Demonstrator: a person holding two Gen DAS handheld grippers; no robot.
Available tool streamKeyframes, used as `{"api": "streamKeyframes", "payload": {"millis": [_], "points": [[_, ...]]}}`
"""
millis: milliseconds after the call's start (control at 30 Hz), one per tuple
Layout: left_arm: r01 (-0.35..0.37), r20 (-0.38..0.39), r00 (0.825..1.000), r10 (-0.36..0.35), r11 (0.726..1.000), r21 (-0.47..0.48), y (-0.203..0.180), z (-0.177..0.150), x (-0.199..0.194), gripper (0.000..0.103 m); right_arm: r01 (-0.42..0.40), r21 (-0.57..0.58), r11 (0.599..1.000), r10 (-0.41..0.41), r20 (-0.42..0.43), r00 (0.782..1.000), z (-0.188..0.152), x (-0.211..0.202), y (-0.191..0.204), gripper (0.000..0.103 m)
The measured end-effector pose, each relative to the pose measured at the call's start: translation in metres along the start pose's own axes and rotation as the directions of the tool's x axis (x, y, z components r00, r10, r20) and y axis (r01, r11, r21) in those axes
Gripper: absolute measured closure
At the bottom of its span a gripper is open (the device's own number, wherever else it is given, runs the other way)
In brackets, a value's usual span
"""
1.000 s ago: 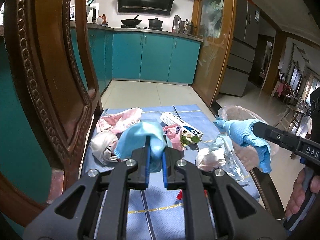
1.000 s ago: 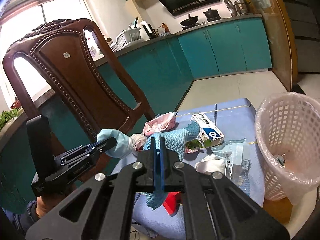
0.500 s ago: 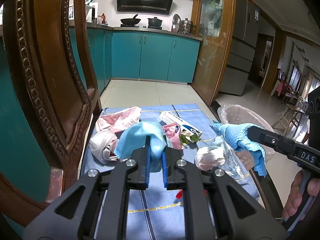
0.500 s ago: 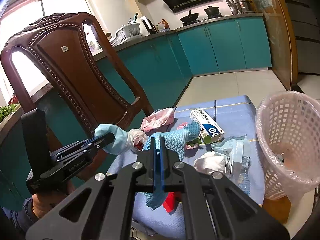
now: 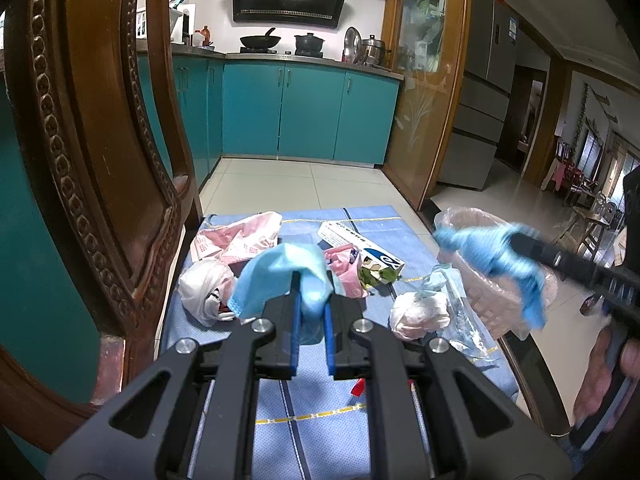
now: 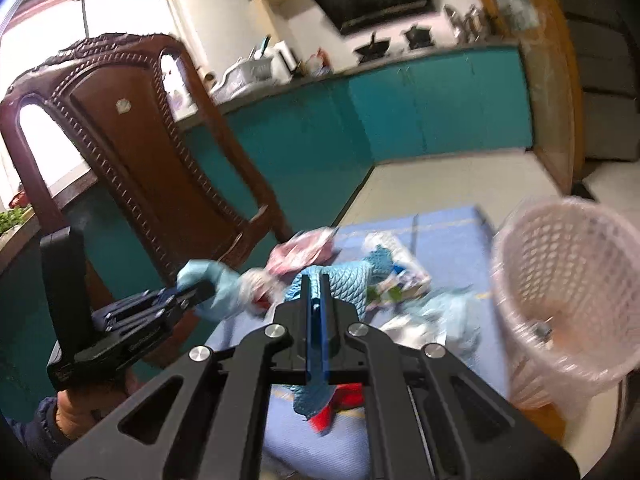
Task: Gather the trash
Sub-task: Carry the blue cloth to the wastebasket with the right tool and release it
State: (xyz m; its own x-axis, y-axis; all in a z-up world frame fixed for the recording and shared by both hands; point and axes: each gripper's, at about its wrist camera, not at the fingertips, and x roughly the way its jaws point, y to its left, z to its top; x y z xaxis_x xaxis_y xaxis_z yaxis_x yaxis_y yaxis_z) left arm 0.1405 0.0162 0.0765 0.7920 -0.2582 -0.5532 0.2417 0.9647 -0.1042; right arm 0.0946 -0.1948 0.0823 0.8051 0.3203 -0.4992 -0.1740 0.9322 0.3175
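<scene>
Left claw (image 5: 311, 296) clenched on a pale blue face mask (image 5: 280, 276), held above the near half of the blue-covered bench (image 5: 320, 432). Right claw (image 6: 316, 292) clenched on a textured blue cloth (image 6: 340, 284), hanging beside the pink mesh basket (image 6: 568, 280) at the bench's right edge. Strewn across the far half: crumpled pink bag (image 5: 236, 236), white wad (image 5: 204, 292), small carton (image 5: 360, 244), tissue ball (image 5: 418, 312), clear wrapper (image 5: 464, 316). Carved wooden chair (image 5: 92, 152) at the left edge.
</scene>
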Motion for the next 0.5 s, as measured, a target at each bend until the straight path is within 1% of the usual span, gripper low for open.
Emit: {"api": "streamKeyframes", "payload": {"millis": [67, 133, 167, 233, 267, 300, 333, 367, 400, 433, 467, 500], "points": [[0.002, 0.0, 1.0, -0.002, 1.0, 0.0, 0.0, 0.0, 0.0, 0.092, 0.048, 0.01, 0.999, -0.048, 0.067, 0.997, 0.01, -0.014, -0.014, 0.099], [0.002, 0.002, 1.0, -0.002, 1.0, 0.0, 0.0, 0.0, 0.0, 0.092, 0.108, 0.029, 0.994, -0.111, 0.139, 0.984, 0.021, -0.029, -0.035, 0.099], [0.003, 0.002, 1.0, -0.003, 1.0, -0.002, 0.0, -0.001, 0.0, 0.092, 0.134, 0.061, 0.989, -0.142, 0.168, 0.975, 0.027, -0.035, -0.053, 0.099], [0.01, 0.0, 1.0, -0.01, 1.0, -0.002, -0.001, -0.002, 0.002, 0.092, 0.175, 0.137, 0.975, -0.2, 0.196, 0.96, 0.032, -0.04, -0.089, 0.097], [0.011, -0.003, 1.0, -0.011, 1.0, 0.002, -0.002, -0.003, 0.003, 0.092, 0.194, 0.164, 0.967, -0.224, 0.194, 0.955, 0.032, -0.038, -0.103, 0.082], [0.013, -0.005, 1.0, -0.013, 1.0, 0.005, -0.003, -0.003, 0.004, 0.092, 0.23, 0.191, 0.954, -0.262, 0.168, 0.95, 0.032, -0.034, -0.118, 0.047], [0.016, -0.008, 1.0, -0.016, 1.0, 0.01, -0.005, -0.004, 0.005, 0.092, 0.281, 0.23, 0.932, -0.316, 0.135, 0.939, 0.03, -0.03, -0.132, 0.035], [0.019, -0.01, 1.0, -0.019, 1.0, 0.016, -0.007, -0.005, 0.006, 0.092, 0.304, 0.272, 0.913, -0.349, 0.135, 0.927, 0.027, -0.033, -0.142, 0.031], [0.022, -0.011, 1.0, -0.022, 0.999, 0.024, -0.01, -0.006, 0.007, 0.092, 0.304, 0.298, 0.905, -0.356, 0.14, 0.924, 0.026, -0.037, -0.146, 0.031], [0.023, -0.012, 1.0, -0.022, 0.999, 0.032, -0.013, -0.008, 0.007, 0.092, 0.283, 0.33, 0.901, -0.347, 0.154, 0.925, 0.027, -0.047, -0.149, 0.03], [0.025, -0.012, 1.0, -0.025, 0.999, 0.037, -0.014, -0.009, 0.007, 0.092, 0.266, 0.335, 0.904, -0.337, 0.174, 0.925, 0.028, -0.054, -0.148, 0.025], [0.03, -0.013, 0.999, -0.03, 0.999, 0.044, -0.017, -0.009, 0.008, 0.092, 0.254, 0.336, 0.907, -0.335, 0.209, 0.919, 0.029, -0.065, -0.143, 0.017]]}}
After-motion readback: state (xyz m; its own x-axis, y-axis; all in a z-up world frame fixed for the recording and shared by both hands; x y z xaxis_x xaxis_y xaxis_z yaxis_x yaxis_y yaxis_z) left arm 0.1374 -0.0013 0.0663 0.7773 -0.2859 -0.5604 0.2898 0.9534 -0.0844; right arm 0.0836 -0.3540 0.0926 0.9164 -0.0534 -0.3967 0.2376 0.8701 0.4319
